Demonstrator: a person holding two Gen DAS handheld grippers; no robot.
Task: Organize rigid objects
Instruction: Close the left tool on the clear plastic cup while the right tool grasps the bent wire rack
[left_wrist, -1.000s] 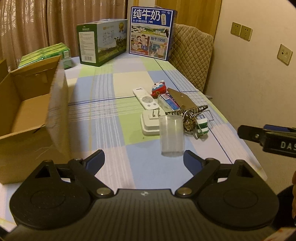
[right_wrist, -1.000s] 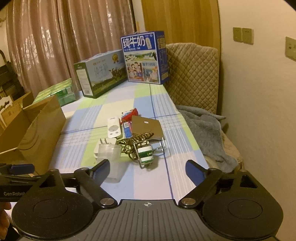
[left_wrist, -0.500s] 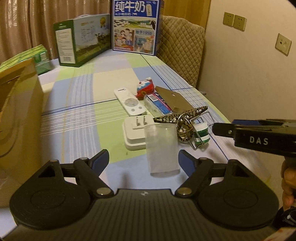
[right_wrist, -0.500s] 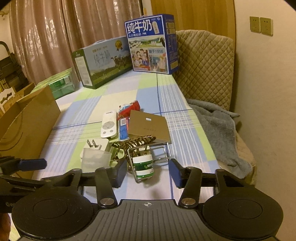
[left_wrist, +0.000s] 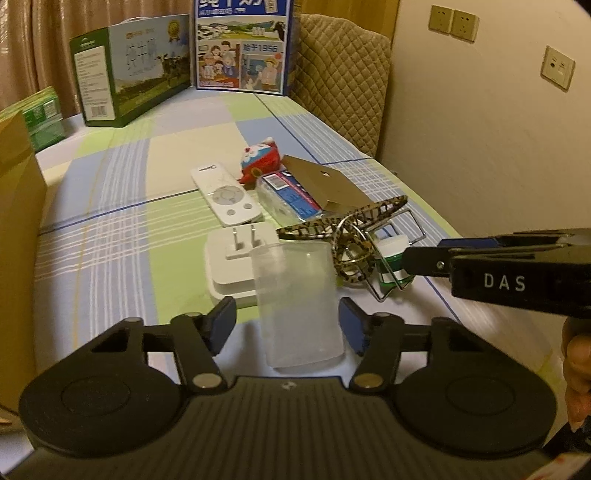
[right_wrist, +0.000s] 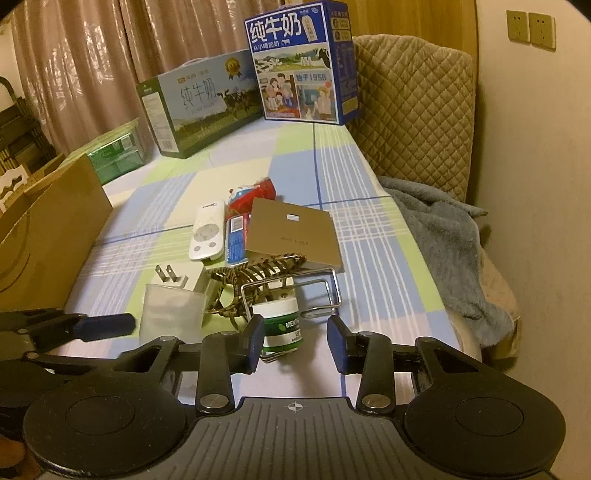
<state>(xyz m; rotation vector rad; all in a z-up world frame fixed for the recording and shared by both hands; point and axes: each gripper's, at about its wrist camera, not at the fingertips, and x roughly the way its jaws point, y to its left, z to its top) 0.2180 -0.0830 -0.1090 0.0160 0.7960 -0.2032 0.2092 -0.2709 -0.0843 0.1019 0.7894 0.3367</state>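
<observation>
A frosted plastic cup (left_wrist: 299, 306) stands upright between the fingers of my left gripper (left_wrist: 286, 326). Its jaws are closing; the right pad is almost at the cup's wall and a gap shows on the left. A small green jar with a white lid (right_wrist: 282, 328) sits in a wire holder (right_wrist: 325, 291). My right gripper (right_wrist: 295, 345) straddles the jar, its jaws closing, the left pad at the jar's side and a gap on the right. Behind lie a leopard-print hair clip (left_wrist: 347, 225), a white plug adapter (left_wrist: 236, 258) and a white remote (left_wrist: 225, 195).
An open cardboard box (right_wrist: 48, 236) stands to the left on the checked tablecloth (left_wrist: 110, 229). A red toy (left_wrist: 258, 162), a blue packet (left_wrist: 291, 195) and a flat brown box (right_wrist: 295, 232) lie further back. Milk cartons (right_wrist: 303, 62) line the far end. A grey blanket (right_wrist: 443, 240) hangs off the right edge.
Both grippers have come forward and down toward the pile, and both have narrowed. The cup now sits between the left fingers and the green jar between the right fingers.
</observation>
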